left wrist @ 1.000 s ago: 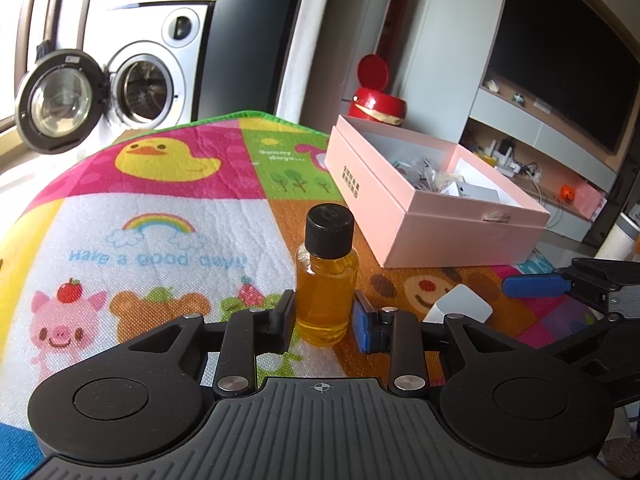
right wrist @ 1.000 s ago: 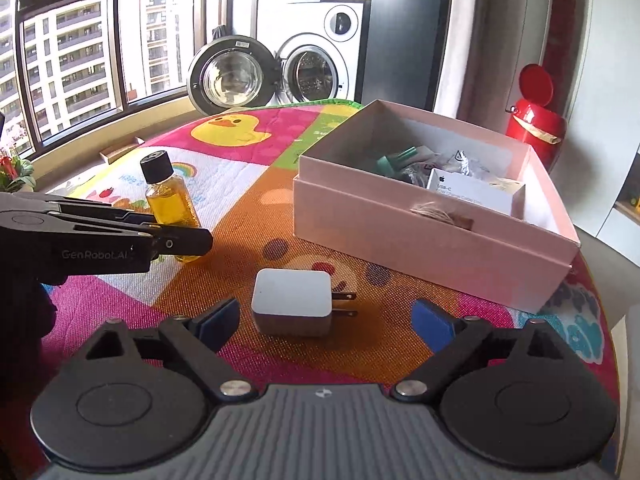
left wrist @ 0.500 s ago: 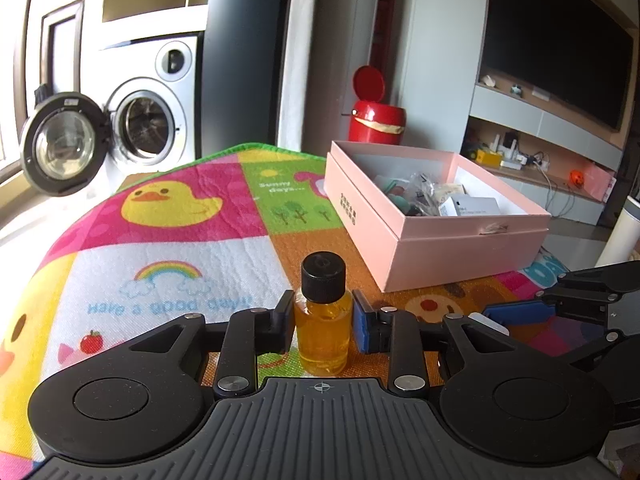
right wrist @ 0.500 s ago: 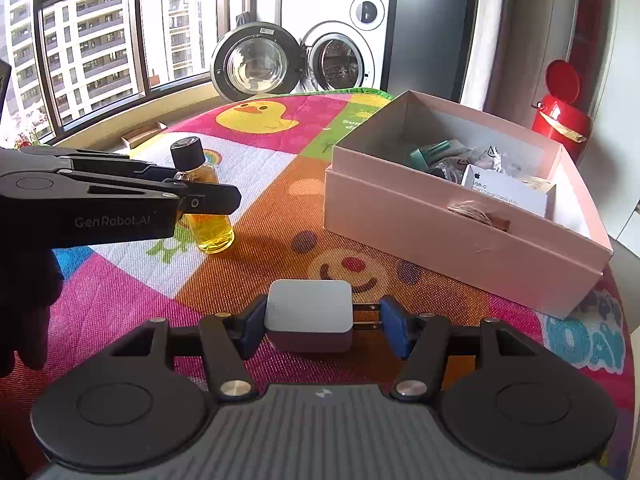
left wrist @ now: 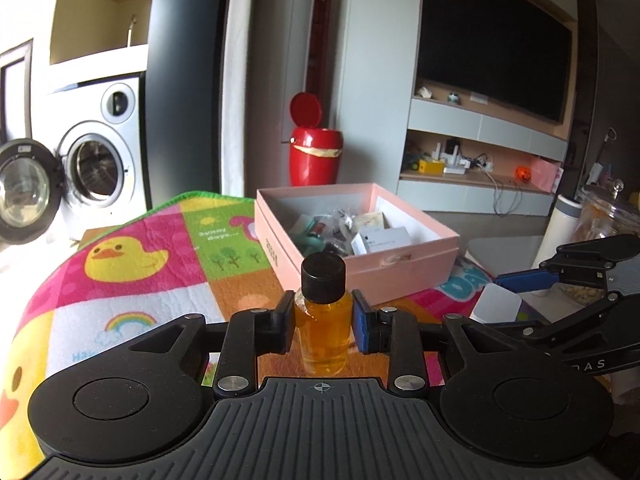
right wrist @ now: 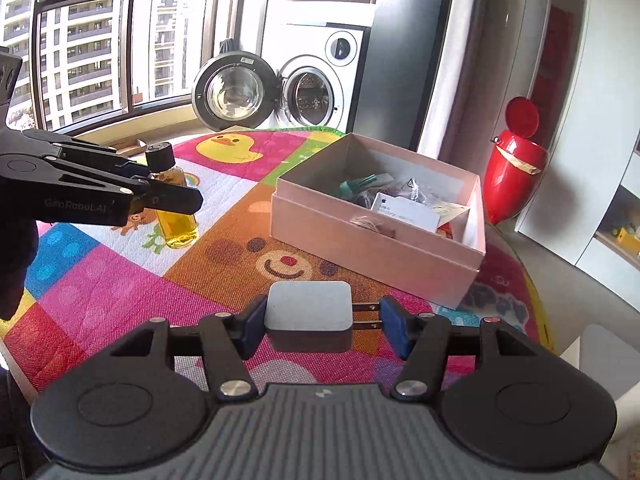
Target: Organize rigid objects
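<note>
Left wrist: one bottle (left wrist: 323, 318), one charger (left wrist: 496, 309), one box (left wrist: 412, 264).

Round table (right wrist: 532, 300) is wearing a bright cartoon mat (right wrist: 224, 264): duck, rainbow, smiling bear panels. Open pink box (right wrist: 372, 248) is sitting directly on the mat toward the far right side, holding small packaged items. Whether the held bottle's base is touching the mat cannot be told.

I see a white front-loading washing machine (right wrist: 320, 92) with its round glass door (right wrist: 234, 89) swung open beyond the far edge of the colourful cartoon play mat (right wrist: 120, 288), a glossy red flip-lid bin (right wrist: 514, 168) past its right corner, and a dark wall-mounted television (left wrist: 492, 36)
</note>
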Tool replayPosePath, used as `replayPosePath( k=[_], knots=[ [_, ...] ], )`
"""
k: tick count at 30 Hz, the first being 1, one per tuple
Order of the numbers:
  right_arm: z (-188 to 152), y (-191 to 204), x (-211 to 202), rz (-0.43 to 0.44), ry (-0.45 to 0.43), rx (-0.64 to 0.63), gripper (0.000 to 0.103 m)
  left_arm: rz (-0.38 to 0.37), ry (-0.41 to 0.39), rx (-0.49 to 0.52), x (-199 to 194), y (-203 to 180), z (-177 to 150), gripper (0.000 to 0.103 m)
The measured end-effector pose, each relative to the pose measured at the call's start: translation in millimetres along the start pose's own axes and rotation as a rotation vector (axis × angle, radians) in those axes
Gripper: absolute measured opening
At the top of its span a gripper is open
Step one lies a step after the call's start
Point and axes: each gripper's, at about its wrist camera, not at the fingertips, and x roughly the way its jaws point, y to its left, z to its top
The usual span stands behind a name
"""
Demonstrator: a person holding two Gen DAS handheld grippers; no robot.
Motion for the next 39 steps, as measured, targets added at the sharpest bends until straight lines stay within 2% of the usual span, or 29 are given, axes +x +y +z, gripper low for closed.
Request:
replayPosePath(
  k=[5,9,13,18,21,25,29,34,35,36,37,39],
  knots=[
    [9,-21,-34,-0.066,-0.091,0.04,0.06,-0.006,-0.095,0.138,16,-18,68,0.032],
    [8,-31,-47,-0.077,-0.121,0.079,0.06,-0.034,-0.08,0.106,67,-16,119,0.032],
    [1,-38,-48,-0.09,-0.109,0.088,0.06,0.022,-0.06,0.095,120,-12,137,0.032],
    [-6,-51,-42,-0.117,-0.082,0.124,0.06,-0.019,-0.002,-0.087,162,15,127,0.033],
    [-8,-57,-35,-0.118,-0.065,0.149,0.06,-0.014,0.003,-0.077,158,21,114,0.033],
    [-1,-62,-22,-0.112,-0.039,0.169,0.06,-0.013,0.012,-0.069,131,34,89,0.033],
    [32,-67,-6,-0.095,-0.072,0.161,0.06,-0.013,0.035,-0.076,97,41,62,0.033],
    [114,-85,35,-0.051,-0.159,0.212,0.06,-0.017,0.053,-0.058,69,34,42,0.033],
    [124,-90,41,-0.032,-0.173,0.235,0.066,-0.007,0.062,-0.036,66,33,39,0.033],
    [137,-96,52,-0.019,-0.162,0.268,0.084,0.025,0.072,-0.001,63,30,35,0.034],
    [144,-100,58,-0.025,-0.153,0.29,0.09,0.063,0.081,0.023,60,31,31,0.035],
    [147,-100,65,-0.071,-0.141,0.298,0.092,0.115,0.11,0.039,52,34,17,0.035]
  ],
)
